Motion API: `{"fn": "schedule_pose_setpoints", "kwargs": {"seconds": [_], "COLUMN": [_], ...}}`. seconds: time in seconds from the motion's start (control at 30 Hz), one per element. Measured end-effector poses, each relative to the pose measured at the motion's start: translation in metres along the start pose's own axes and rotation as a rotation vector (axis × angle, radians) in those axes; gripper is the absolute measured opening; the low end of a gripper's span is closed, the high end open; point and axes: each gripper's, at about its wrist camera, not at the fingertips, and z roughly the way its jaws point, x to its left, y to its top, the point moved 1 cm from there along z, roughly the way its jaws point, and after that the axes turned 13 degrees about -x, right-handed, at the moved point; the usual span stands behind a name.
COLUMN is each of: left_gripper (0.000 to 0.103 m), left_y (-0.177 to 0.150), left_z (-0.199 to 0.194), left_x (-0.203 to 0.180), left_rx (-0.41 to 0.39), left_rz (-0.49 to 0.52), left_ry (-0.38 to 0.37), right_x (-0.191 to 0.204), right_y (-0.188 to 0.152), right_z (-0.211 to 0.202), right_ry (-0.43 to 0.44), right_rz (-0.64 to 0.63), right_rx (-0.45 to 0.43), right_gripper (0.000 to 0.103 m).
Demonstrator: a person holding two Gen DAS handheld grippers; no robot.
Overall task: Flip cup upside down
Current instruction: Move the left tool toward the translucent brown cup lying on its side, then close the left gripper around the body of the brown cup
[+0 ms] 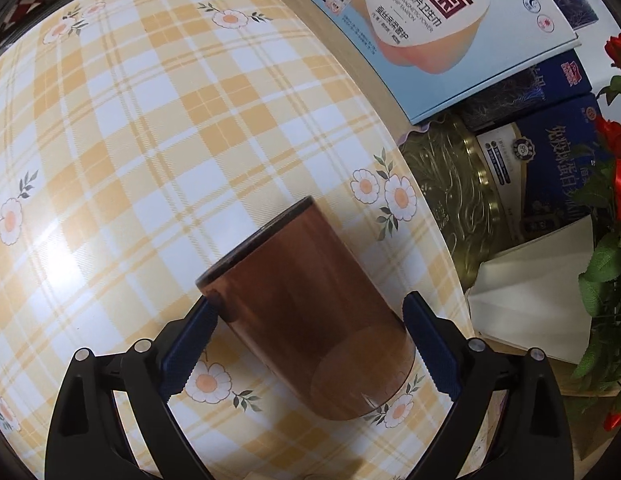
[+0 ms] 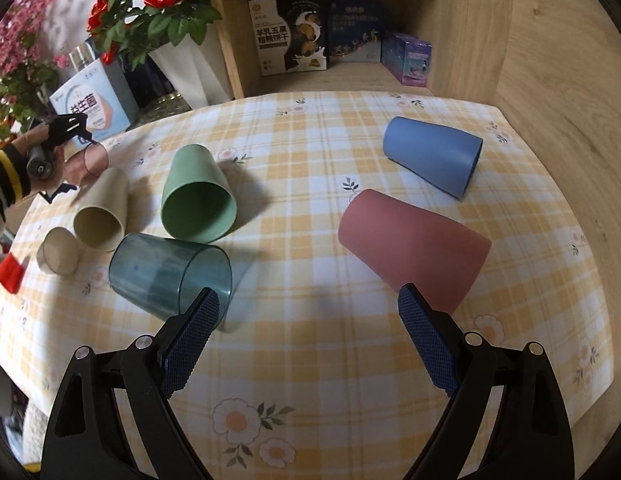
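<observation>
A translucent brown cup [image 1: 310, 312] sits between the fingers of my left gripper [image 1: 310, 320], tilted, its rim toward the checked tablecloth [image 1: 150, 120] and its base toward the camera. The fingers flank the cup's sides; firm contact is not clear. In the right wrist view the same cup [image 2: 92, 160] and left gripper [image 2: 70, 148] show at the far left, above the table. My right gripper [image 2: 308, 312] is open and empty over the cloth, between a teal clear cup [image 2: 166, 276] and a pink cup [image 2: 414, 248], both lying on their sides.
A green cup [image 2: 198, 196], a beige cup [image 2: 102, 216] and a blue cup [image 2: 430, 160] lie on their sides. A small beige cup [image 2: 56, 256] sits at the left. Boxes [image 1: 430, 20], a white vase [image 2: 186, 68] with red roses and wooden shelf walls [image 2: 550, 80] border the table.
</observation>
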Motion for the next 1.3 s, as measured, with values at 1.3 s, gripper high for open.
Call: {"fn": "schedule_pose_setpoints", "kwargs": {"seconds": [1.3], "left_gripper": [0.067], "left_y": [-0.070], "left_z": [-0.143], "left_x": [0.024], "left_rx": [0.105], "left_rz": [0.489], "left_ry": [-0.262], "right_x": [0.005], "right_y": [0.007], "right_z": [-0.061], "right_ry": [0.067], "right_rz": [0.078], "right_rx": [-0.126], "right_gripper": [0.088]}}
